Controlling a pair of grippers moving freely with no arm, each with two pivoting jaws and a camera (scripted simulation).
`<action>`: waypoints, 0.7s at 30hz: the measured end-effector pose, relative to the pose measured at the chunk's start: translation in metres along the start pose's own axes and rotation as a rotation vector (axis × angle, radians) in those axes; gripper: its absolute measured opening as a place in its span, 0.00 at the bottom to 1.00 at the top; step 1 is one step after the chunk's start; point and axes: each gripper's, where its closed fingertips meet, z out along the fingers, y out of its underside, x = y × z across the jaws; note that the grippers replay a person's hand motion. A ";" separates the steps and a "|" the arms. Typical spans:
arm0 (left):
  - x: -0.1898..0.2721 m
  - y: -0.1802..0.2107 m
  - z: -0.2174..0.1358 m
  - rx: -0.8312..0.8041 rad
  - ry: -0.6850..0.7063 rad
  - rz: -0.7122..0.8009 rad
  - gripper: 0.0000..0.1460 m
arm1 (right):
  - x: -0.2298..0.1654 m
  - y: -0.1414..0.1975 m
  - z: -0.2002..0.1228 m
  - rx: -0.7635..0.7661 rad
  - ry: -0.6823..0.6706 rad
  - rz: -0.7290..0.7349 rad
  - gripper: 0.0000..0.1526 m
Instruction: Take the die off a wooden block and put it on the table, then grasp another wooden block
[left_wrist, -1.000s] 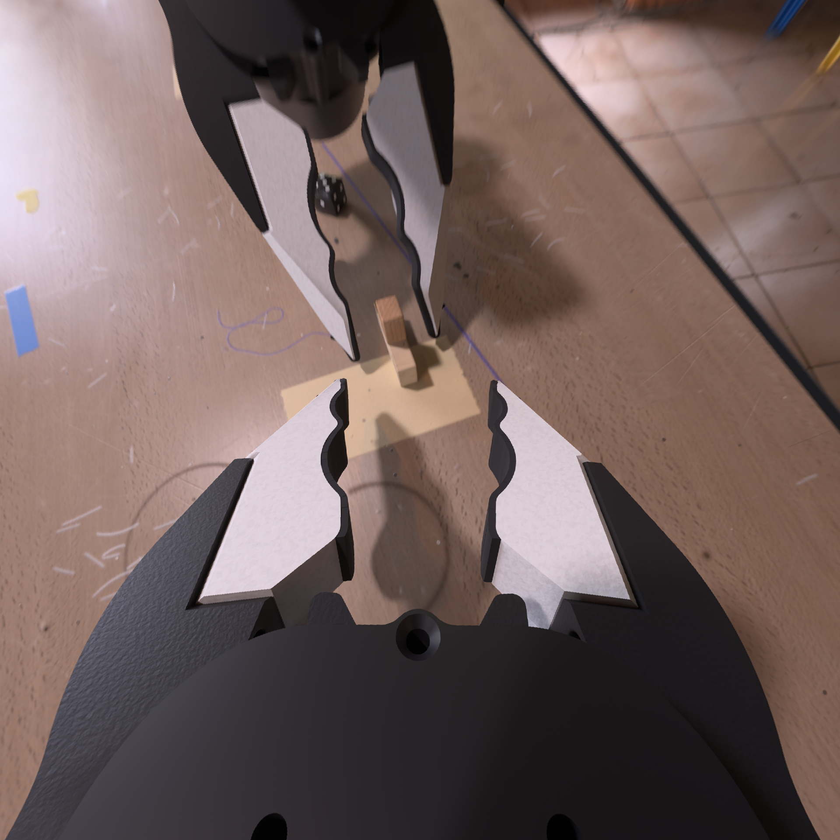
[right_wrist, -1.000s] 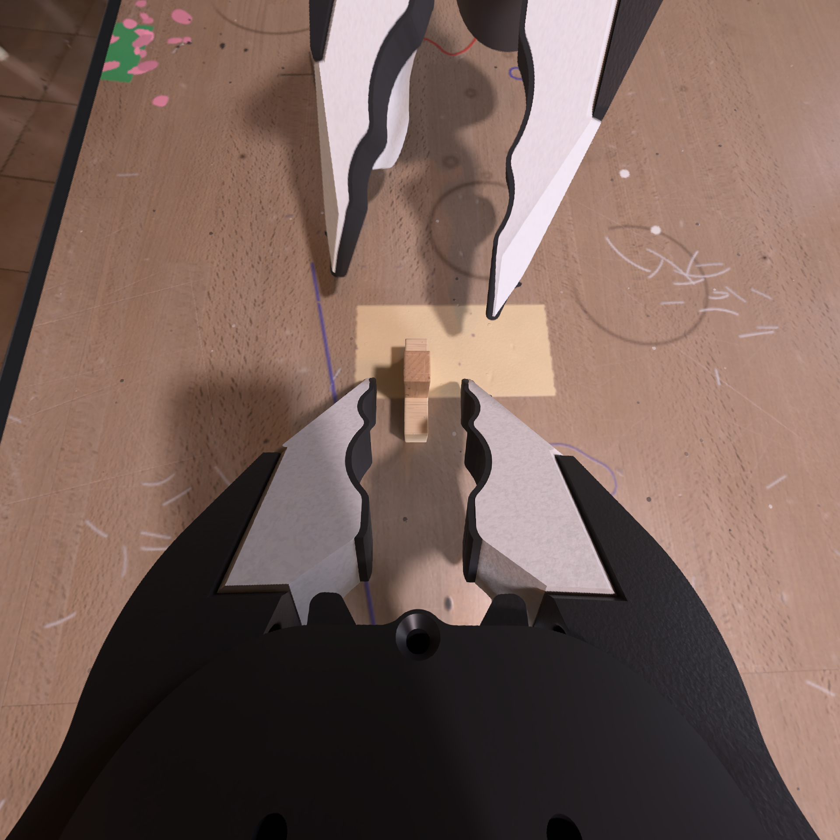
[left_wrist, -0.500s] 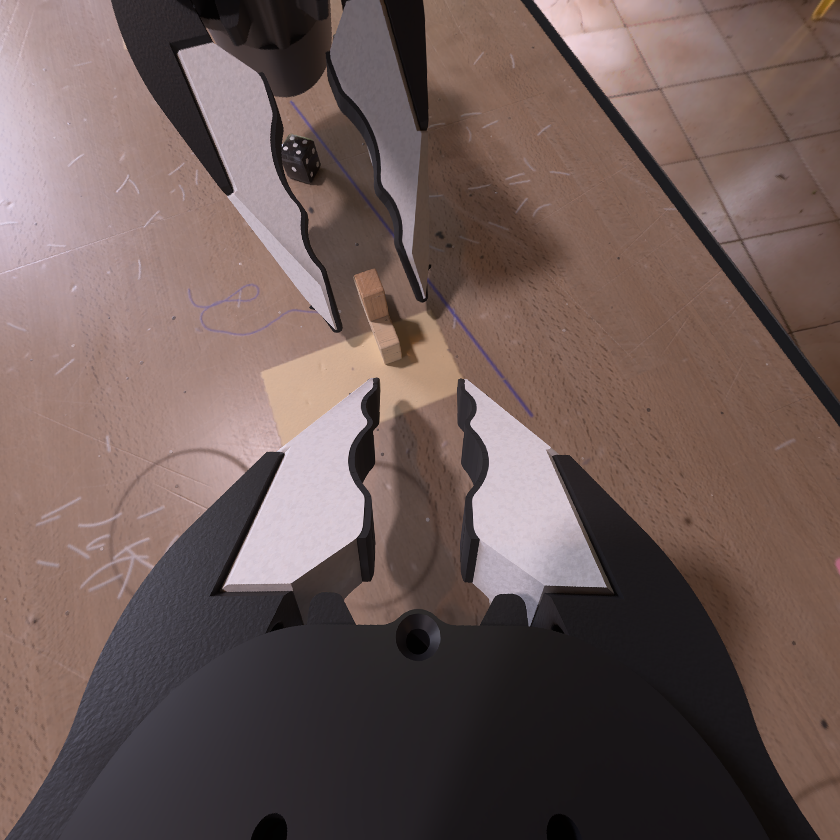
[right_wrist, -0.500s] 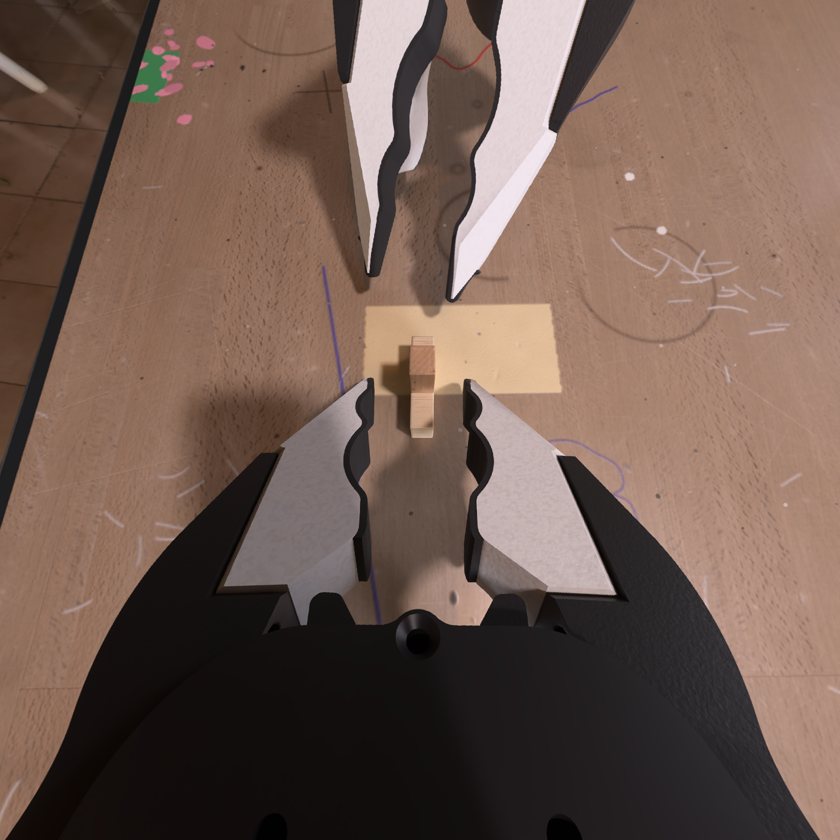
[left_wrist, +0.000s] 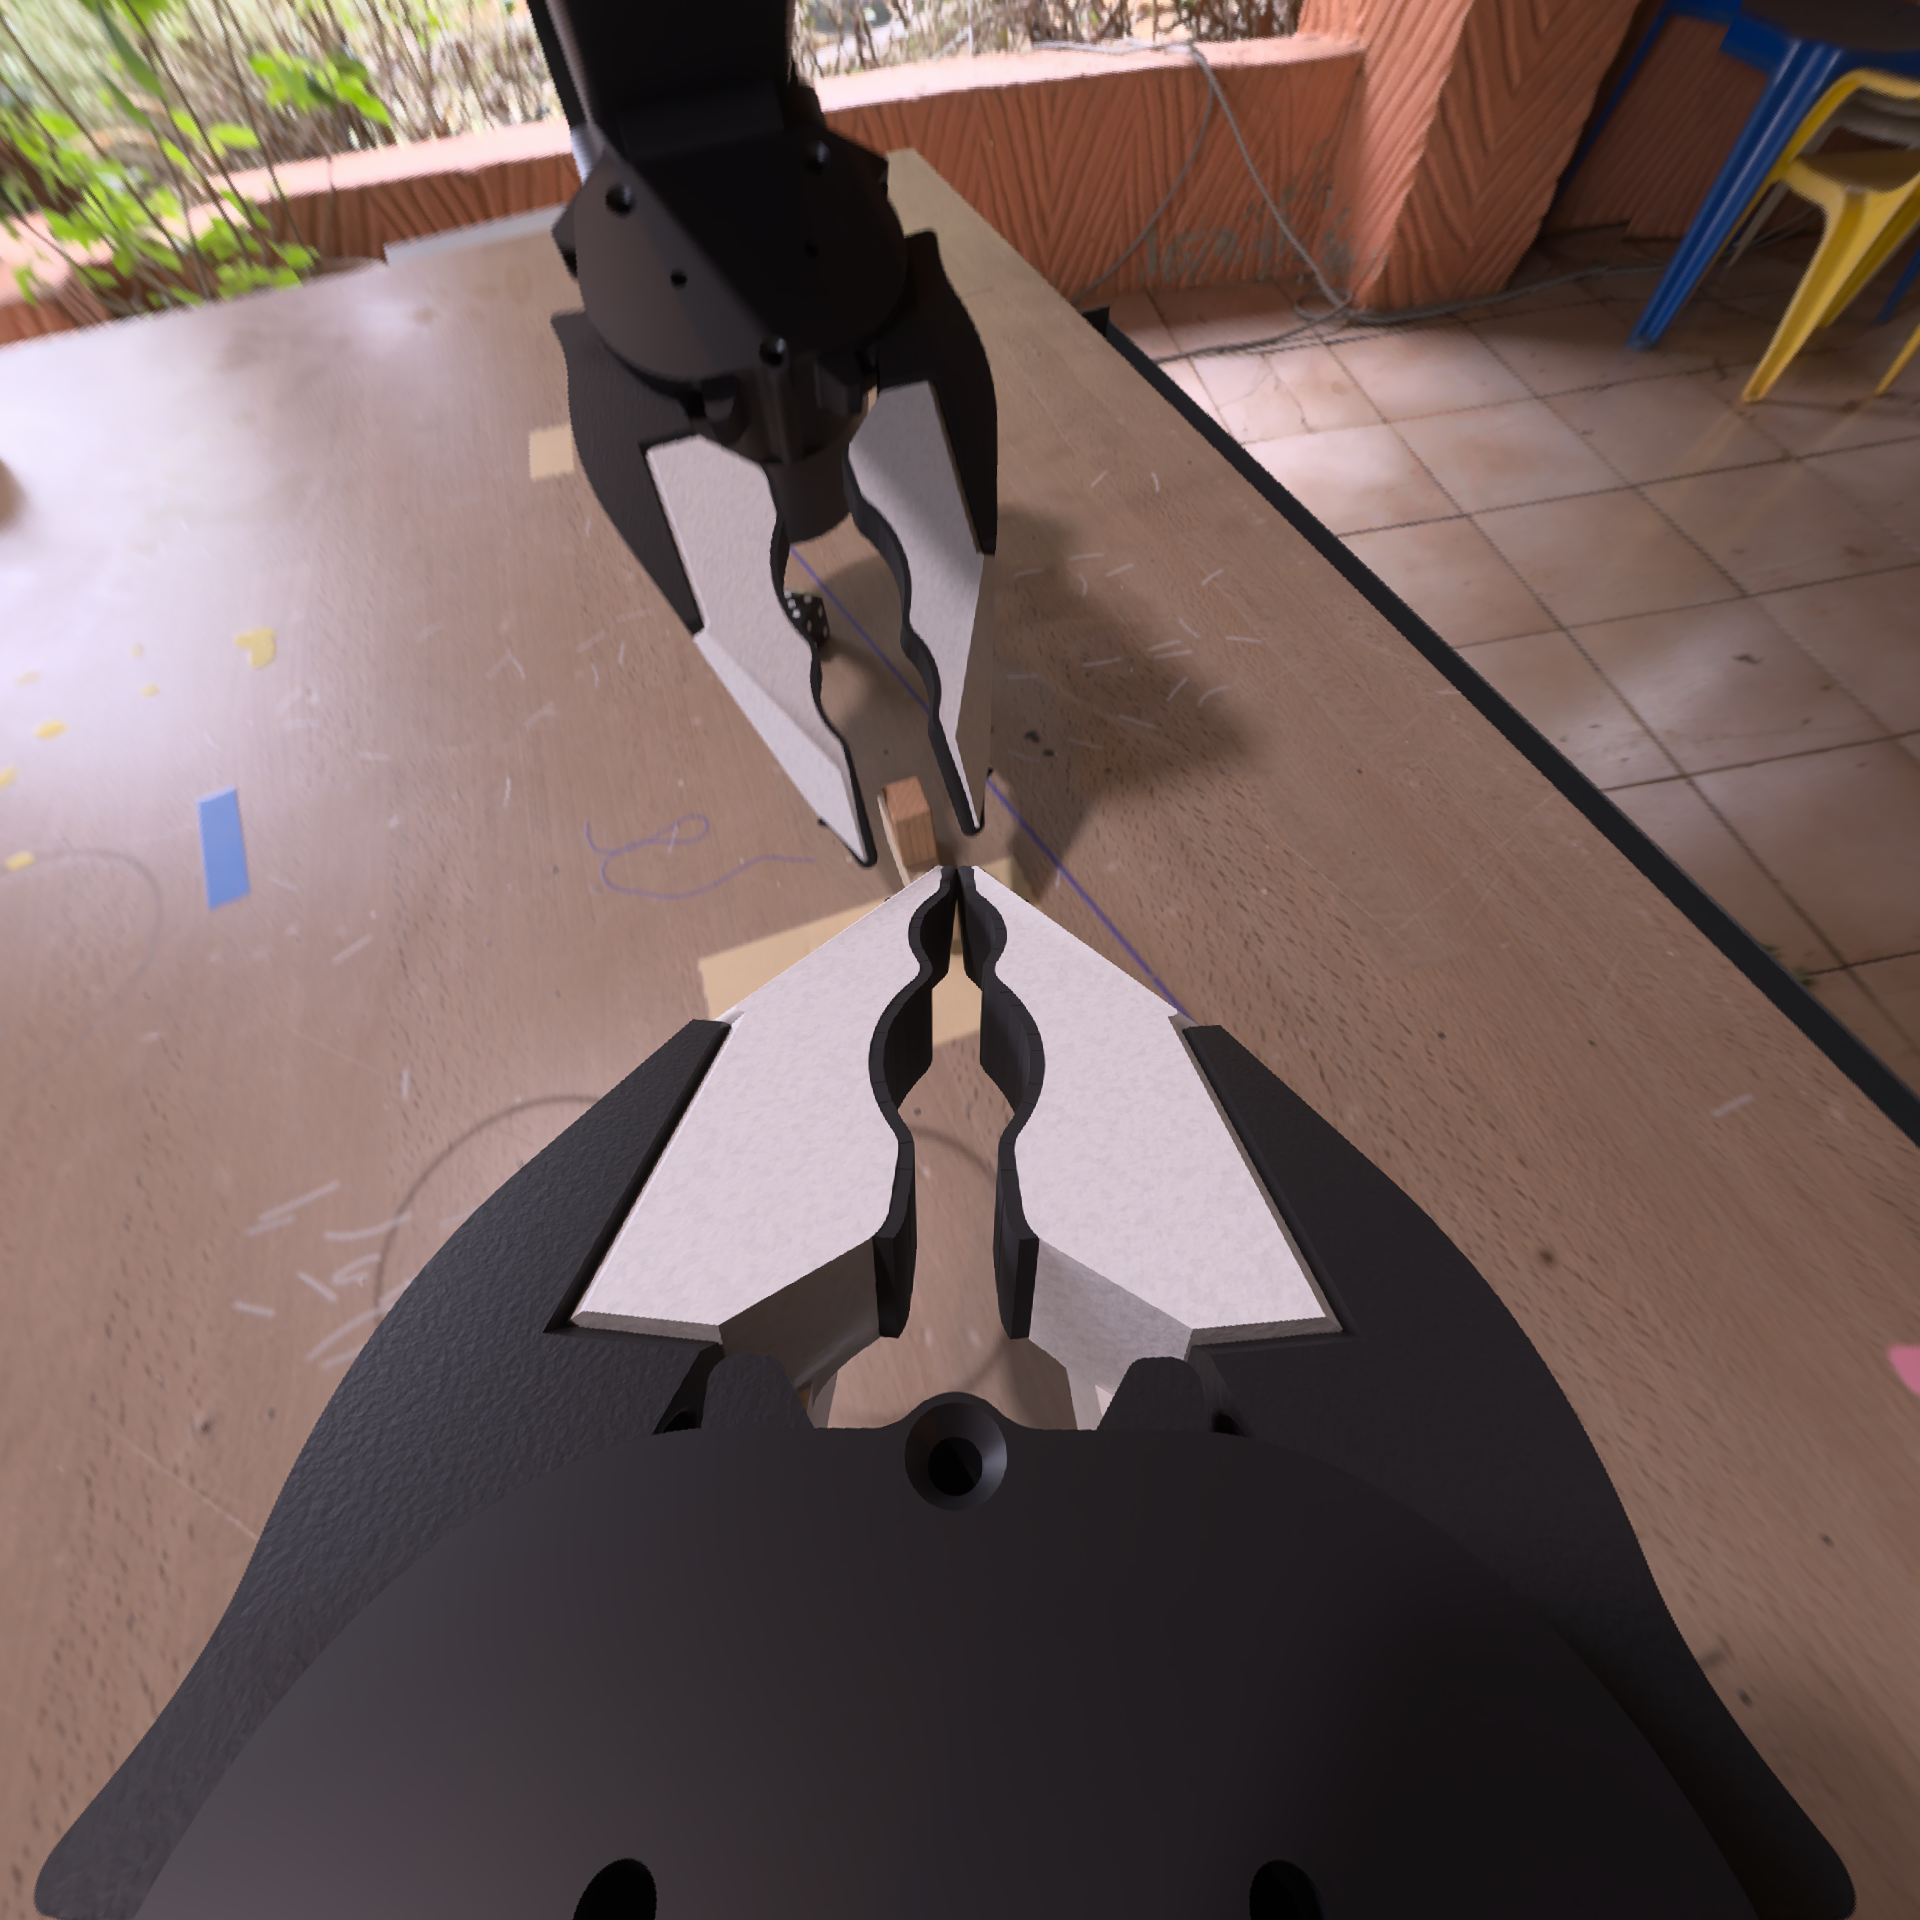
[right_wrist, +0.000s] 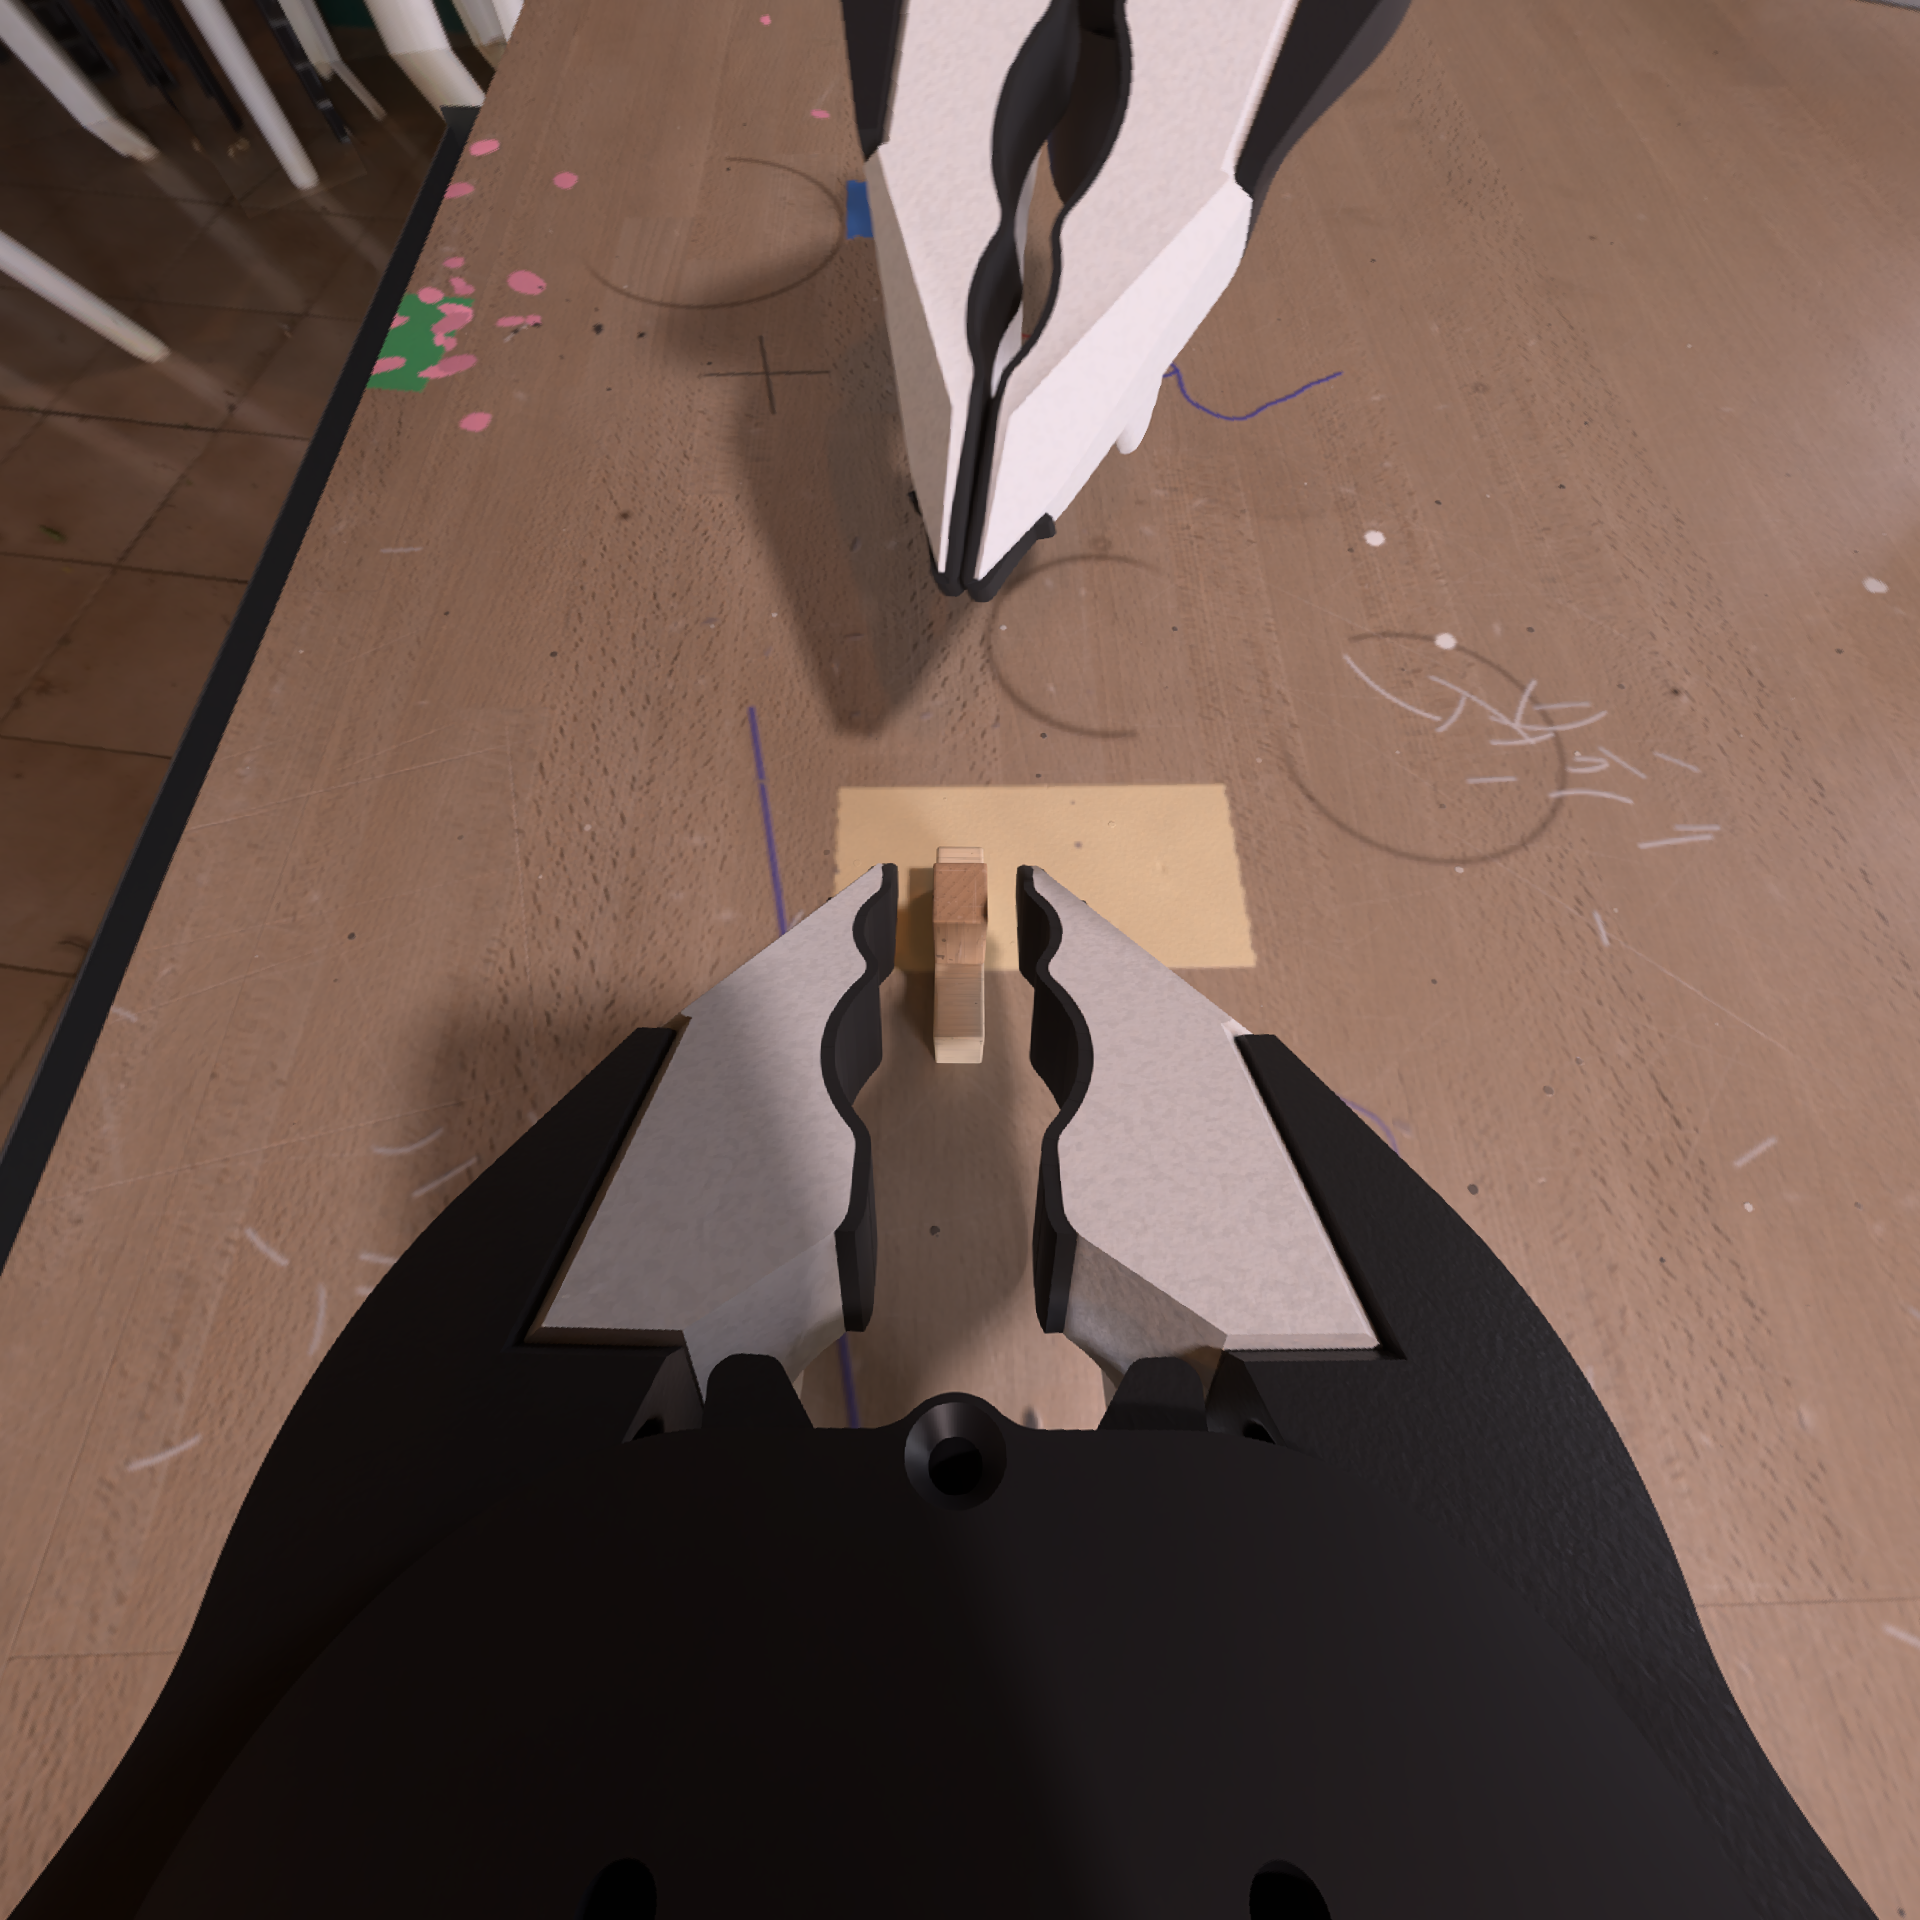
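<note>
A darker wooden block (right_wrist: 957, 896) rests on the far end of a lighter wooden block (right_wrist: 958, 1003) that lies flat on a tan patch (right_wrist: 1127, 883). My right gripper (right_wrist: 956, 883) is open, with its fingertips on either side of the darker block and a gap on each side. My left gripper (left_wrist: 954, 881) is shut and empty, and hangs above the table a short way back from the blocks. In the left wrist view the darker block (left_wrist: 906, 823) shows between the fingers of the right gripper (left_wrist: 920, 833). The black die (left_wrist: 805, 623) sits on the table beyond them.
The wooden table's dark edge runs along the left of the right wrist view (right_wrist: 208, 748) and the right of the left wrist view (left_wrist: 1558, 748), with tiled floor beyond. The shut left gripper (right_wrist: 966, 587) hangs beyond the tan patch. A blue tape strip (left_wrist: 223, 847) lies far left.
My left gripper has gone from open to shut and has drawn back and up from the blocks. My right gripper has moved forward so that its fingertips flank the darker block.
</note>
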 end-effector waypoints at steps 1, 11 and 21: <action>0.000 0.004 -0.002 -0.013 0.011 -0.021 0.00 | 0.000 0.000 0.000 -0.003 -0.001 -0.003 0.13; -0.002 0.018 0.000 -0.099 0.005 -0.032 0.11 | 0.001 0.004 0.001 -0.025 -0.003 0.002 0.06; -0.003 0.014 -0.003 -0.063 -0.011 -0.009 0.08 | 0.000 0.003 0.001 -0.004 -0.014 0.008 0.06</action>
